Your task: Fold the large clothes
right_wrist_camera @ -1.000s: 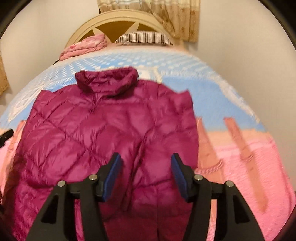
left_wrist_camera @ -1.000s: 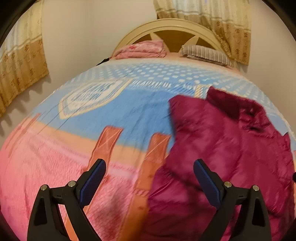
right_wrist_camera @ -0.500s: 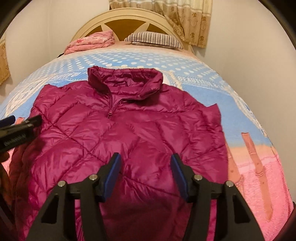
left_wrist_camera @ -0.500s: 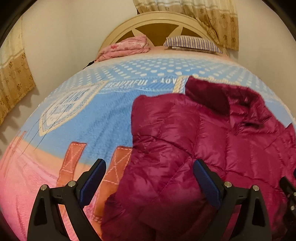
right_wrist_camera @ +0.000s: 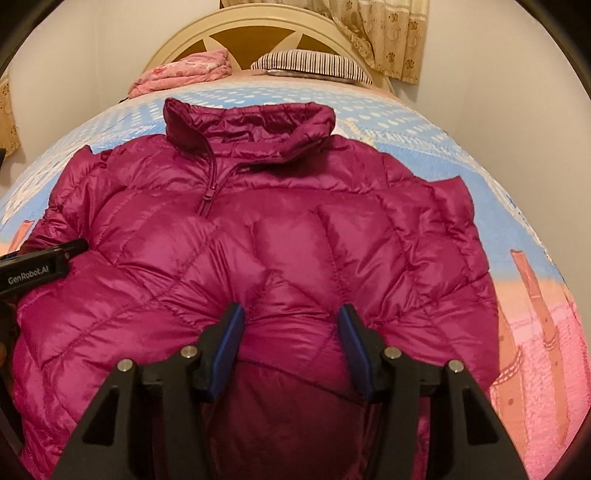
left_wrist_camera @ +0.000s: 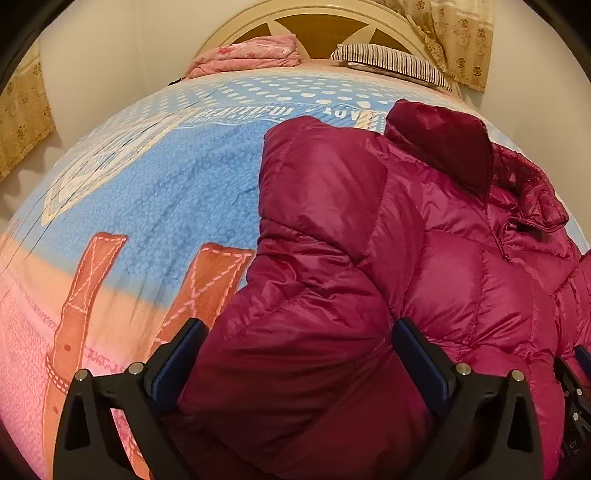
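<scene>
A folded pink quilt [right_wrist_camera: 184, 74] and a striped pillow [right_wrist_camera: 310, 64] lie side by side at the head of the bed, against a cream arched headboard [right_wrist_camera: 258, 26] with brown panels. Both sit well apart from the jacket, and nothing lies on top of it. Floral beige curtains [right_wrist_camera: 388, 33] hang at the upper right, and another floral beige curtain [left_wrist_camera: 22, 118] shows at the left edge of the left wrist view. The walls are plain and pale.

The bed is covered by a printed bedspread [left_wrist_camera: 166, 192], dotted pale blue near the pillows, solid blue in the middle, and pink with orange strap shapes at the near end.

The magenta quilted puffer jacket [right_wrist_camera: 295, 240] lies front-up on the bedspread, its stand-up collar [right_wrist_camera: 251, 125] toward the headboard and its hem toward the cameras, so its long axis runs along the bed. The zip is closed. The sleeve [left_wrist_camera: 314, 295] on the left gripper's side lies bunched along that edge of the body.

The left gripper [left_wrist_camera: 295, 362] is opening, its jaws spread wide, with the puffy sleeve fabric rising between them; the pads do not visibly press on it. The right gripper [right_wrist_camera: 291, 347] stands at a middling width over the lower middle of the jacket, with padding bulging between the pads; I cannot tell whether they pinch it.
</scene>
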The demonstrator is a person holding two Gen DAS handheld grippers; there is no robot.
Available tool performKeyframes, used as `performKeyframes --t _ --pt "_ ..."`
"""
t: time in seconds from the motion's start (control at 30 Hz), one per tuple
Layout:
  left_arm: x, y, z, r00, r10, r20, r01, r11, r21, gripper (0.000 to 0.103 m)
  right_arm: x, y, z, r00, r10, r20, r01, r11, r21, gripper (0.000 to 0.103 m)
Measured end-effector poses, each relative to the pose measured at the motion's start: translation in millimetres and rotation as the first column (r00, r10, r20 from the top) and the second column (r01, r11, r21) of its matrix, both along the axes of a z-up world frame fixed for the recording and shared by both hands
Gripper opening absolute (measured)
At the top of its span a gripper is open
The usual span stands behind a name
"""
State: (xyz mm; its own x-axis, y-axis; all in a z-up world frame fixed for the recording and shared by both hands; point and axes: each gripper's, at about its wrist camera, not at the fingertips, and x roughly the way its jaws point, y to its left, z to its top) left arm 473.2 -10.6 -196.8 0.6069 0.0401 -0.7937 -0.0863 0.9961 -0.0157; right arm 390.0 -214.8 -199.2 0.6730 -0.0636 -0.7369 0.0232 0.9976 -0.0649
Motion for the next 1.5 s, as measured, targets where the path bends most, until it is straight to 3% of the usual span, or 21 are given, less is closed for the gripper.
performKeyframes --t 0.43,0.53,0.7,0.8,0.83,0.87,1.0,1.1,1.13,1.5 --pt "-1 2 5 1.000 0.006 -0.004 -0.006 1.000 0.006 0.102 1 1 -3 1.000 0.004 -0.010 -0.005 1.000 -0.023 0.056" --pt "-11 12 23 1.000 0.029 0.009 -0.029 1.000 -0.010 0.102 -1 -7 10 1.000 0.004 -0.024 -0.005 1.000 -0.017 0.056" --pt "-17 20 76 0.992 0.034 0.122 -0.021 0.994 -0.107 0.102 -7 -25 63 0.992 -0.071 0.101 0.070 0.997 0.020 0.064" --pt "-3 0 98 0.983 -0.022 0.184 0.043 0.993 -0.112 0.102 9 -14 75 0.993 -0.047 0.111 0.045 0.999 0.015 0.062" --pt "3 -8 98 0.981 -0.048 0.189 0.067 0.993 -0.094 0.102 14 -9 74 0.994 -0.033 0.108 0.033 0.999 0.008 0.055" --pt "11 -19 94 0.981 -0.082 0.178 0.096 0.993 -0.073 0.102 20 -4 69 0.995 -0.017 0.097 0.017 1.000 0.008 0.043" --pt "45 -36 47 0.993 -0.099 0.057 0.097 0.995 0.039 0.102 42 5 37 1.000 0.006 0.008 -0.006 0.999 0.033 0.031" --pt "59 -26 12 0.996 -0.083 -0.025 0.083 0.997 0.010 0.102 49 1 13 1.000 -0.003 -0.031 0.003 1.000 0.016 0.029" --pt "58 -23 8 0.996 -0.082 -0.016 0.082 0.997 -0.011 0.102 50 -2 8 0.999 -0.007 -0.034 0.007 1.000 0.013 0.029" --pt "56 -30 4 0.998 -0.066 0.011 0.066 0.997 0.033 0.102 47 -3 -5 1.000 0.004 -0.003 -0.004 1.000 -0.010 0.029"
